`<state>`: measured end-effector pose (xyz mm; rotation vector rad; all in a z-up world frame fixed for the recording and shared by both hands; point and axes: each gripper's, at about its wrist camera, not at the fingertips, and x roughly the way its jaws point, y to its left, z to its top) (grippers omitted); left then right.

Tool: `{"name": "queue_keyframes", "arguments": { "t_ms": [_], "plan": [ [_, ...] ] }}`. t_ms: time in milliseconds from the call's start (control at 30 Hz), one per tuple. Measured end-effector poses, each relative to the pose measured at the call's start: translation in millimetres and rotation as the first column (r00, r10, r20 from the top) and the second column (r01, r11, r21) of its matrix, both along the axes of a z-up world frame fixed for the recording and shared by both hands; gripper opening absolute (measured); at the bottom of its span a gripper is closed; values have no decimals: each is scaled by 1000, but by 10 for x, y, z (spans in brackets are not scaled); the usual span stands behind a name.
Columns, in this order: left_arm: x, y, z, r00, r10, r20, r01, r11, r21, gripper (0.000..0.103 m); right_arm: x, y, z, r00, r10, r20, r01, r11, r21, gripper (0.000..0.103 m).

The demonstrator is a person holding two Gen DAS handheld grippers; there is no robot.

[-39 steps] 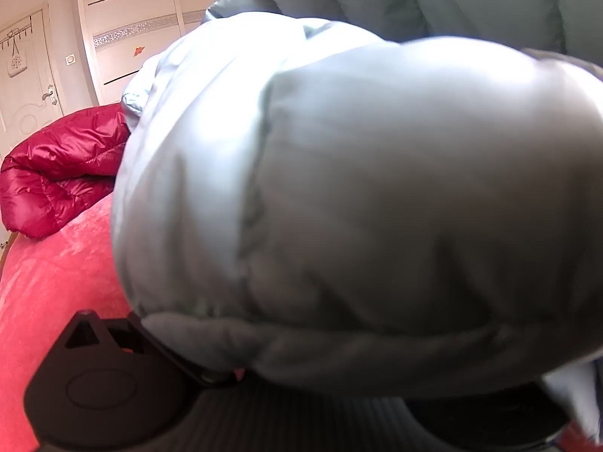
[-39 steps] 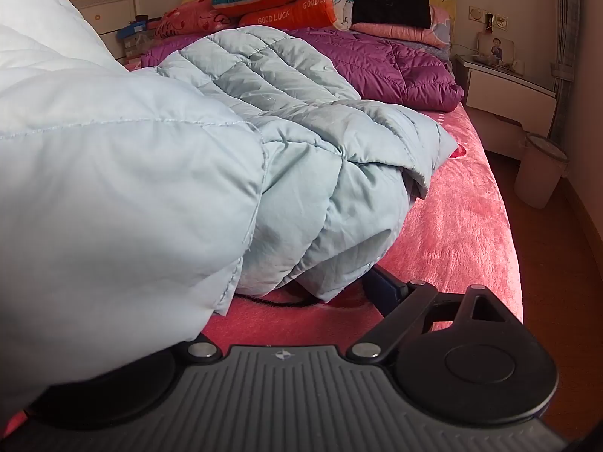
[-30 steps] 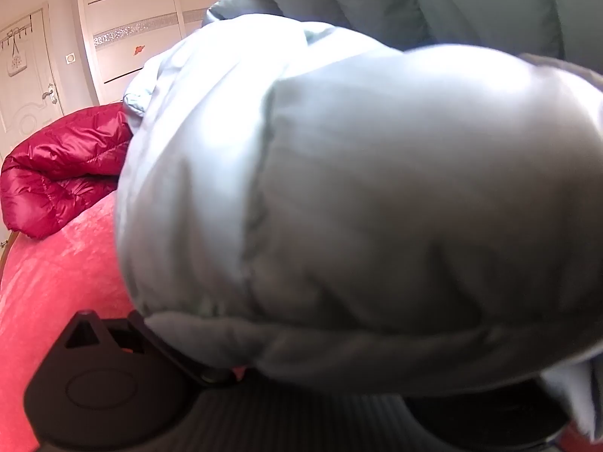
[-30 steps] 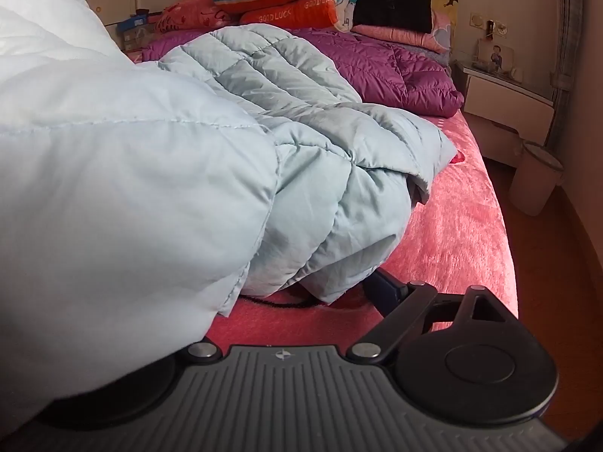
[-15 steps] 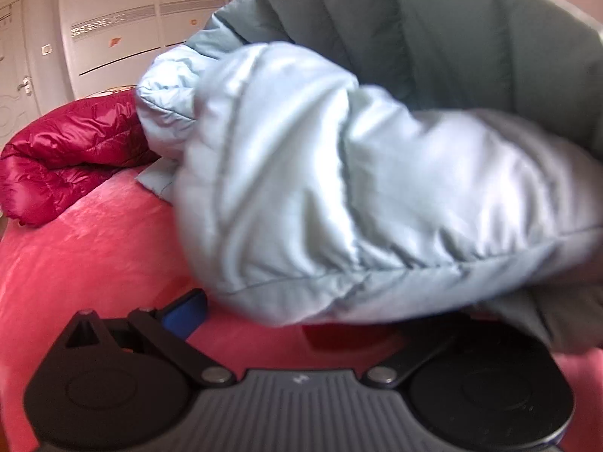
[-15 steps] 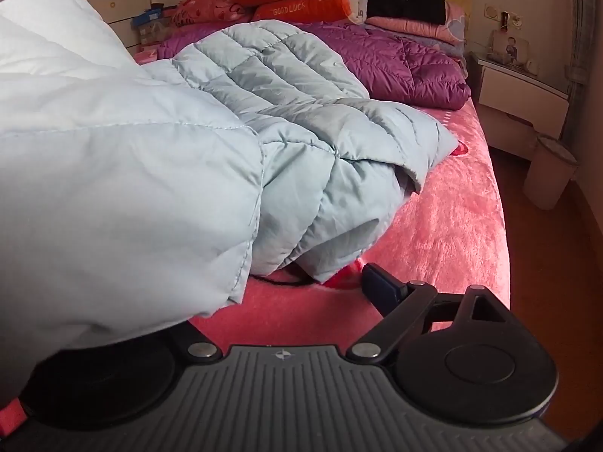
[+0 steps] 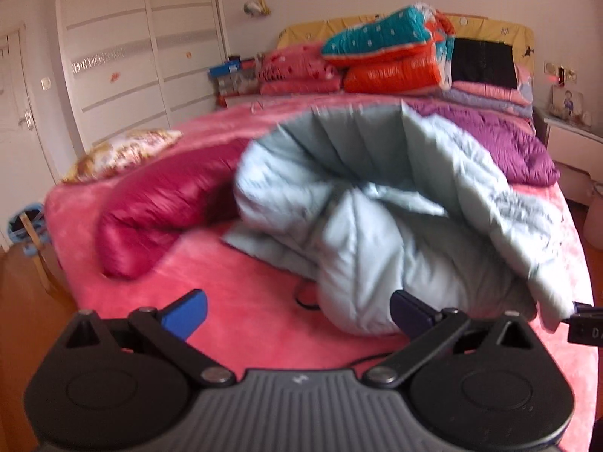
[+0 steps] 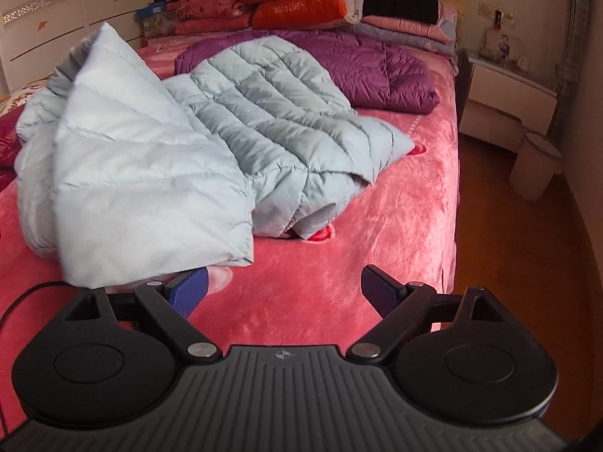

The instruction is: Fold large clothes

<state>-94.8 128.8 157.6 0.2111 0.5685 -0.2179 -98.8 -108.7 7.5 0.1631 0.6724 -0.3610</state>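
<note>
A pale blue quilted down jacket lies crumpled on the pink bed, one part folded over itself; it also shows in the right wrist view. My left gripper is open and empty, just short of the jacket's near edge. My right gripper is open and empty; a jacket flap hangs over its left finger, and I cannot tell if they touch.
A dark red down jacket lies left of the blue one. A purple jacket lies behind it. Pillows and folded quilts are stacked at the headboard. A nightstand and bin stand right of the bed. Wardrobe on the left.
Both grippers have let go of the blue jacket and drawn back from it. The jacket that filled both views now lies on the bed ahead.
</note>
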Motion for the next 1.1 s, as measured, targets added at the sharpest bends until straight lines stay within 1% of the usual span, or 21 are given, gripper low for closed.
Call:
{"name": "queue_keyframes", "arguments": {
  "t_ms": [67, 200, 333, 400, 467, 533, 600, 667, 767, 867, 933, 967, 1033, 1100],
  "plan": [
    [-105, 53, 174, 1000, -4, 31, 4, 1000, 7, 102, -83, 77, 174, 1000, 17, 15, -16, 1000, -18, 103],
    [-150, 200, 547, 993, -16, 114, 11, 999, 43, 102, -219, 326, 656, 996, 70, 51, -67, 995, -67, 103],
    [-172, 311, 973, 977, -27, 211, 9, 996, 85, 102, -360, 442, 1164, 986, 150, 77, -145, 987, -62, 103],
    [-172, 331, 1184, 965, -30, 261, 1, 994, 109, 102, -414, 482, 1456, 980, 176, 97, -168, 982, -85, 103],
    [-169, 350, 1404, 947, -42, 319, -4, 990, 140, 102, -542, 505, 1771, 972, 193, 135, -179, 978, -109, 103],
    [-188, 348, 1657, 928, -53, 368, -5, 988, 155, 102, -677, 402, 2115, 964, 183, 191, -162, 980, -118, 103],
    [-188, 330, 1891, 906, -65, 419, -4, 987, 162, 102, -803, 211, 2521, 957, 155, 245, -133, 986, -105, 103],
    [-192, 277, 2121, 881, -68, 469, -12, 986, 165, 102, -1000, 21, 2941, 947, 111, 303, -72, 988, -137, 103],
    [-225, 200, 2431, 844, -82, 530, 3, 989, 149, 102, -1228, -311, 3487, 929, 21, 369, 52, 981, -186, 103],
    [-239, 69, 2733, 799, -105, 592, 5, 986, 167, 102, -1558, -614, 4030, 895, -77, 439, 201, 949, -242, 103],
    [-247, -19, 2955, 772, -116, 625, 9, 985, 172, 102, -1749, -868, 4362, 862, -153, 484, 315, 909, -274, 103],
    [-250, -59, 3058, 759, -122, 639, 14, 985, 172, 102, -1851, -936, 4486, 846, -179, 502, 355, 892, -281, 103],
    [-240, -146, 3233, 736, -140, 662, 18, 982, 188, 102, -2142, -1108, 4758, 802, -239, 547, 455, 838, -301, 103],
    [-202, -223, 3354, 715, -149, 683, 10, 979, 203, 102, -2362, -1202, 4941, 764, -286, 579, 540, 775, -330, 103]
  ]
}}
